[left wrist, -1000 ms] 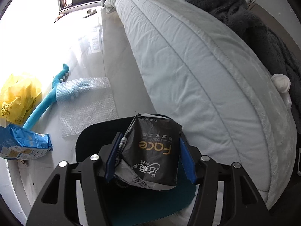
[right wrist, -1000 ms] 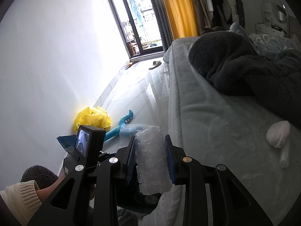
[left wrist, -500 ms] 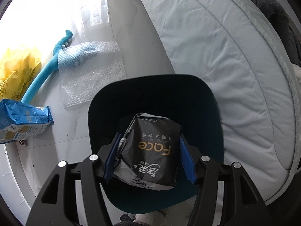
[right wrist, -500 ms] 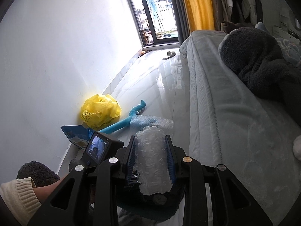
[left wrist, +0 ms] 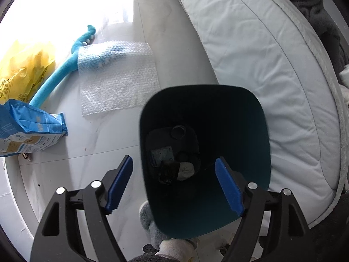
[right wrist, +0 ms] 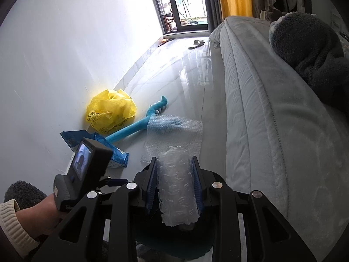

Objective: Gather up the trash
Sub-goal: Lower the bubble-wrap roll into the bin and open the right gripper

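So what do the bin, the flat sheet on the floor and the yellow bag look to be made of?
Bin: likely moulded plastic, smooth, dark teal, thin even wall. Flat sheet: bubble wrap, clear film covered in small air cells, the blue toy showing through. Yellow bag: thin plastic film, crumpled, slightly glossy, printed.

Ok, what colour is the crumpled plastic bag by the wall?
Yellow with dark print; clearest in the right wrist view.

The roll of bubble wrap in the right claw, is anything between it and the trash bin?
Nothing visible: the bubble wrap roll is clamped in the right claw above the open bin.
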A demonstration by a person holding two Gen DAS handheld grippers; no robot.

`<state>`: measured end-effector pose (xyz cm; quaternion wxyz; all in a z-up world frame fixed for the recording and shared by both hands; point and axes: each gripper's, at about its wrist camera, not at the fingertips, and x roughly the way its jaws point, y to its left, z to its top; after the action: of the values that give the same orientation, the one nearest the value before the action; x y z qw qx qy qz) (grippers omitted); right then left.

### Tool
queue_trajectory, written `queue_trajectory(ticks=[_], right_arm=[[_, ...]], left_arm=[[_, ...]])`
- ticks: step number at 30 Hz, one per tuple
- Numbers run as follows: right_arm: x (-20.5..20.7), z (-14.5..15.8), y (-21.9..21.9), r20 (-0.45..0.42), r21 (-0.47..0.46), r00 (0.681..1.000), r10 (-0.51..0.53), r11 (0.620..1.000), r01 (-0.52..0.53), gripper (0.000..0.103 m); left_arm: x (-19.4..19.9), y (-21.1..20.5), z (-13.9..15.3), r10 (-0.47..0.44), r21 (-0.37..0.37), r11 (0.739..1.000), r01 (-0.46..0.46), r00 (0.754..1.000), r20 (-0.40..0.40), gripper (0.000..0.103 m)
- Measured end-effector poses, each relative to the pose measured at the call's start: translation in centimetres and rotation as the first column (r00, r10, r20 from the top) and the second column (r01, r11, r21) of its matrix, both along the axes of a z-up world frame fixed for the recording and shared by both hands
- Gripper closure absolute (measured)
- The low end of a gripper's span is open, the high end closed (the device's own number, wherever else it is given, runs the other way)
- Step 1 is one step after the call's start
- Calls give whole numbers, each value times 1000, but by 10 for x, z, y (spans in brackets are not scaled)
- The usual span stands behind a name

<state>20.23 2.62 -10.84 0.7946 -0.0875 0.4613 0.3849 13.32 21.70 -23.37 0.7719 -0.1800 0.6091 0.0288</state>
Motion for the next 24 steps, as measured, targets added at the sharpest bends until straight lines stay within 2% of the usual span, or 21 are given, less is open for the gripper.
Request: queue_trajectory(ticks=[10, 14, 24], right_arm=[[12, -47, 22, -93, -86, 996, -17, 996, 9, 72], [17, -68, 29, -136, -118, 990, -31, 993, 15, 72], [12, -111, 49, -178, -220, 984, -27, 976, -13, 72]], left_arm=[[-14, 43, 16, 91, 5, 996, -91, 992, 84, 23], [-18, 52, 28, 94, 24, 995, -99, 986, 141, 25], [-30, 65, 78, 100, 19, 993, -113, 936, 339, 34]])
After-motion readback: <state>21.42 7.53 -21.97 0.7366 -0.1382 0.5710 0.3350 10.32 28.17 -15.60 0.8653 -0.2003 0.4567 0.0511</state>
